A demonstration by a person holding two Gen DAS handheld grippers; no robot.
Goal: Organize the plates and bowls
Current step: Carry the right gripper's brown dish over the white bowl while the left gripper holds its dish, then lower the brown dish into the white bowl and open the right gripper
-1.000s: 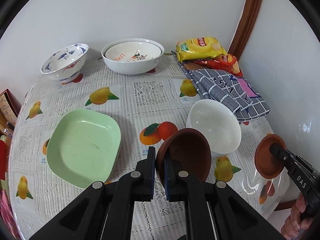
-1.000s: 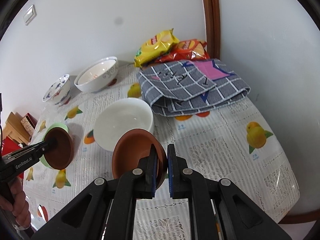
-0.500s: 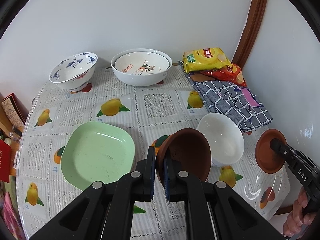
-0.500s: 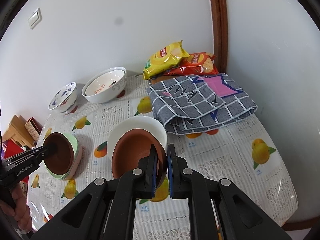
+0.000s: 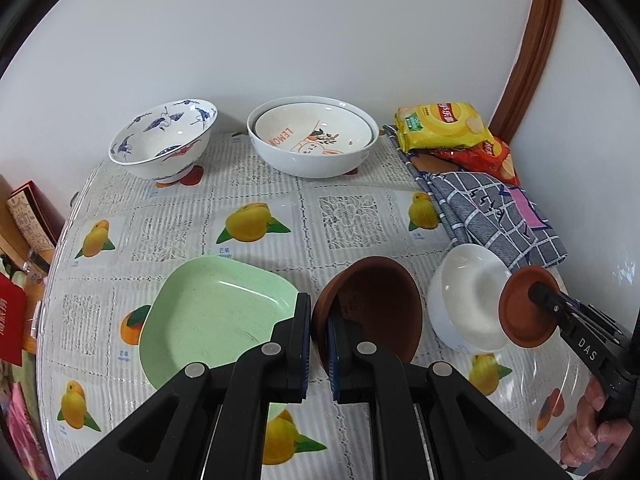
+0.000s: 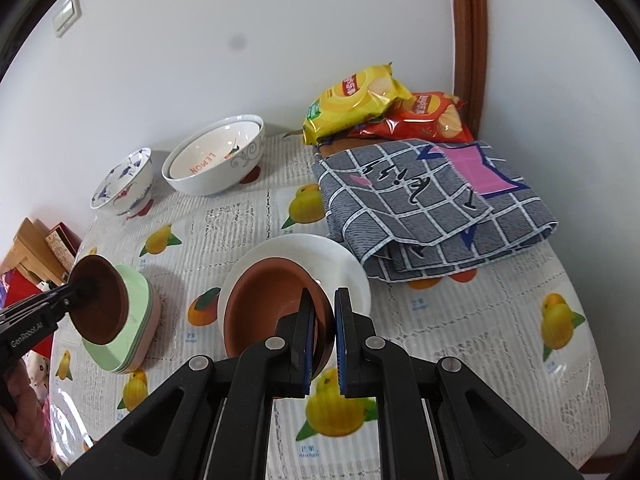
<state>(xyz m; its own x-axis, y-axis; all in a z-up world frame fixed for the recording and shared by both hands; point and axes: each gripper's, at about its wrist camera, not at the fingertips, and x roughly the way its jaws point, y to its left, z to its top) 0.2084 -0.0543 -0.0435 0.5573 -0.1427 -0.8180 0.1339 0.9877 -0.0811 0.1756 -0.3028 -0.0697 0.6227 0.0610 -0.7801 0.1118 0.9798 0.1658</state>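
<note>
The left tool (image 5: pixel 319 320) is clamped on the rim of a brown bowl (image 5: pixel 372 308), held tilted just beside the green plate (image 5: pixel 216 320) on the bench (image 5: pixel 352 216). The right tool (image 6: pixel 321 320) grips a second brown bowl (image 6: pixel 268 304) — it hangs over the white bowl (image 6: pixel 344 260) just ahead. Farther off: a grey checked cloth (image 6: pixel 432 200), a blue-patterned bowl (image 5: pixel 164 140), nested white bowls (image 5: pixel 312 140) and snack bags (image 5: pixel 444 124).
</note>
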